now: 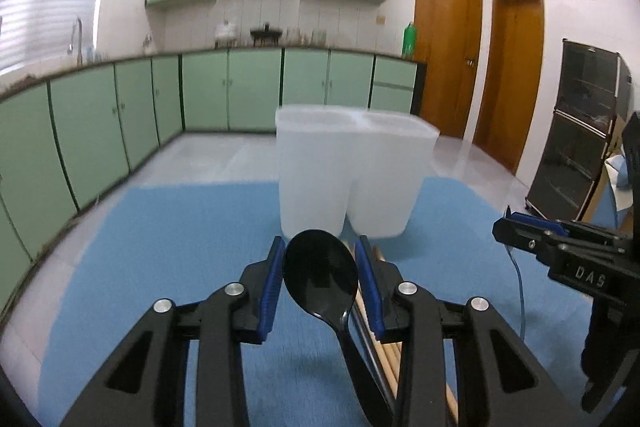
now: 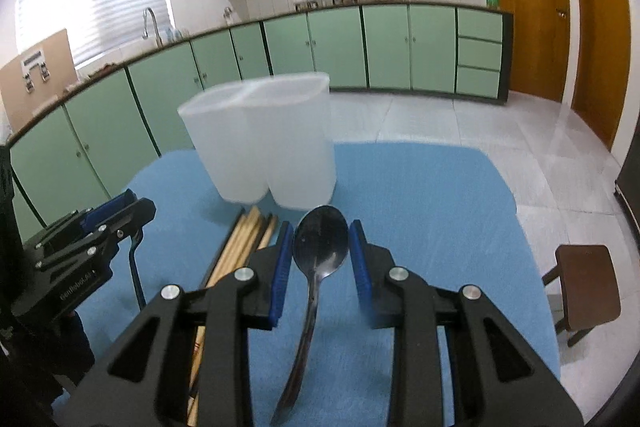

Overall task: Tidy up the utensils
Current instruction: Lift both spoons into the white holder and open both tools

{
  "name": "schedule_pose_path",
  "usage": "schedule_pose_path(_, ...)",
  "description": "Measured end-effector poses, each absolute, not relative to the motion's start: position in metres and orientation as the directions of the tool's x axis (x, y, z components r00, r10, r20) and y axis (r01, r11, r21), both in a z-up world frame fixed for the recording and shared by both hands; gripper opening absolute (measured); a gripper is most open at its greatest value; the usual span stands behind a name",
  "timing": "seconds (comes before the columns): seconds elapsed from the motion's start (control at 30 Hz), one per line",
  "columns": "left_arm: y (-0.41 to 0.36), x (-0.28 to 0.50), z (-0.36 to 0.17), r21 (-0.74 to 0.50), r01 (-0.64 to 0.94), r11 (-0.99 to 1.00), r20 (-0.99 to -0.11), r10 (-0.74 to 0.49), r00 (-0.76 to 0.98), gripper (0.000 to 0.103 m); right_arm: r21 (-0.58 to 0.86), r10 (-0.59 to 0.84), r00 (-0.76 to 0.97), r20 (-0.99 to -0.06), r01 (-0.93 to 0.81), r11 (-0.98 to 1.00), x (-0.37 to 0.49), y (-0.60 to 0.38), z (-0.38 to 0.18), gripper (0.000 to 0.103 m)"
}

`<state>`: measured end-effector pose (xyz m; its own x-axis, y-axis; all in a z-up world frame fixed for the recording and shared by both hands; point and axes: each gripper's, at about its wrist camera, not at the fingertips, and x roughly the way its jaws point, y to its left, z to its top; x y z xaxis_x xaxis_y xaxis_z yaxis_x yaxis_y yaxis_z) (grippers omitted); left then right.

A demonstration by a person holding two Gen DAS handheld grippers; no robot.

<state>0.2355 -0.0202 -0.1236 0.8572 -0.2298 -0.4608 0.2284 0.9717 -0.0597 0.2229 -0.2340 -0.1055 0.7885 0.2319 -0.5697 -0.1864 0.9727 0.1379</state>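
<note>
Two markings can be read, both on gripper bodies. In the left wrist view, raised letters "DAS" stand on the black body of the right gripper, right of the white container. In the right wrist view, the left gripper, left of that container, carries grey lettering that seems to read "GenRobot", its ending unclear.

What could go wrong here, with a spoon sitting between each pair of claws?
The left gripper is open around the black plastic spoon and the right gripper around the metal spoon. Closing on a rounded bowl, the pads might slip and flick it away. The chopsticks lie close beside, so a finger could nudge them. The light white holder might tip if bumped.
</note>
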Motion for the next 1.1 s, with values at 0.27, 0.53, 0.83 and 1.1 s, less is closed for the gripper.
schedule_pose_path(0.27,-0.011,0.225,-0.102,-0.059,0.217,0.974,-0.375,-0.223,0.900,0.035,0.174,0.268,0.840,-0.472,-0.210,0.962,0.218,-0.236,-0.068,0.027)
schedule_pose_path(0.53,-0.014,0.258,-0.038,-0.043,0.221,0.974,-0.213,-0.225,0.951,0.035,0.159,0.273,0.903,-0.332,-0.232,0.960,0.254,-0.242,0.001,0.027)
schedule_pose_path(0.83,-0.034,0.337,0.002,0.015,0.185,0.983,-0.108,-0.182,0.977,0.035,0.151,0.182,0.950,-0.253,-0.147,0.977,0.337,-0.240,0.024,0.027)
schedule_pose_path(1.1,-0.038,0.378,-0.038,0.018,0.161,0.987,-0.196,-0.154,0.968,0.036,0.104,0.130,0.938,-0.322,-0.101,0.989,0.384,-0.226,-0.013,0.027)
